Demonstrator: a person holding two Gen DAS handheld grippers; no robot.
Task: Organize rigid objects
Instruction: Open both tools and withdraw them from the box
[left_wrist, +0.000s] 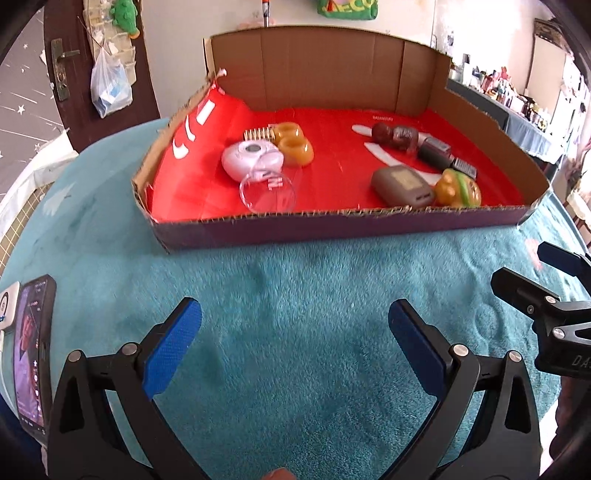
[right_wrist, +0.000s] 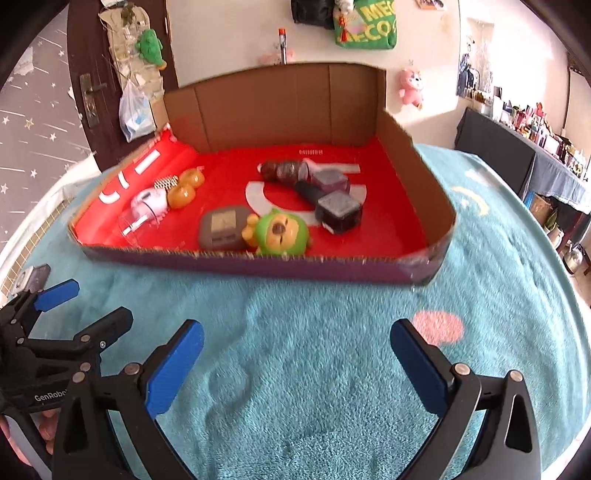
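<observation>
Both sets of jaws stand wide apart with nothing between them, the left gripper (left_wrist: 294, 332) and the right gripper (right_wrist: 296, 350) side by side over the teal blanket (left_wrist: 295, 295), short of the cardboard tray (right_wrist: 258, 266). All the rigid things lie ahead of them, over the tray's low front wall, on its red lining. On the right is a cluster: the grey case (right_wrist: 220, 227) touching the green-hooded toy (right_wrist: 280, 232), with the dark square bottles (right_wrist: 338, 212) behind; from the right wrist view these sit almost straight ahead, so I'd judge that hand nearer to them. The pink round gadget (left_wrist: 251, 159), clear dome (left_wrist: 267, 190) and amber rings (left_wrist: 293, 146) are grouped to the left, more in line with the left hand. Either reach must clear the front wall. A phone (left_wrist: 33, 354) lies at the far left.
</observation>
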